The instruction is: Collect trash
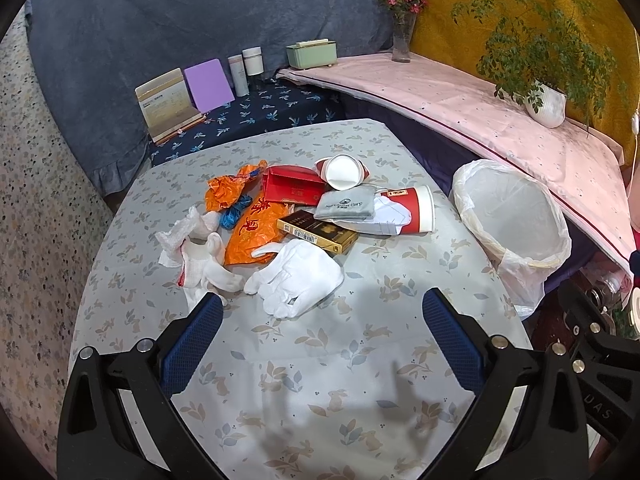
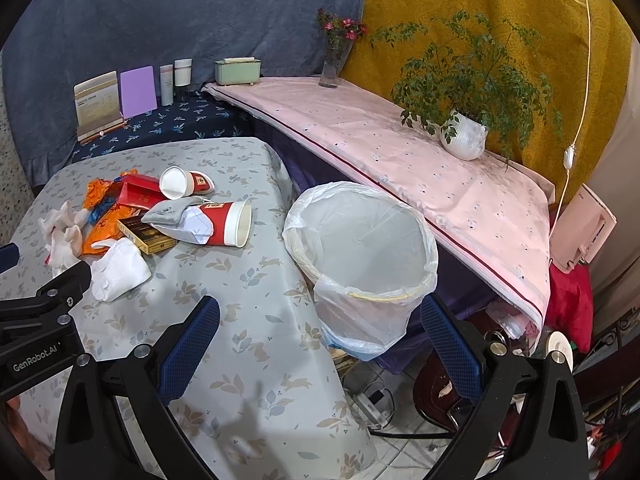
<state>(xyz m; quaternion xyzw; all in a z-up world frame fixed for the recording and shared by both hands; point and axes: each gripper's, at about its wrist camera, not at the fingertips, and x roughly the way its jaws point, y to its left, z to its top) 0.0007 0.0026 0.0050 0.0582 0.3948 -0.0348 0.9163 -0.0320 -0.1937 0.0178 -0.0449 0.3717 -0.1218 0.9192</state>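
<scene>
**Start with the nearest piece**

Both jaws stand wide and empty. The white glove (image 1: 298, 280) lies just ahead of the left hand-held gripper (image 1: 322, 312) — pinch its bunched middle, then carry it rightward to the lined bin (image 2: 360, 256) ahead of the right hand-held gripper (image 2: 320, 316).

We see bare table (image 1: 320, 380) in front of the trash pile (image 1: 296, 216). The bin (image 2: 360, 256) stands open at the table's edge, and a pink shelf (image 2: 400, 152) crowds it from behind.
</scene>
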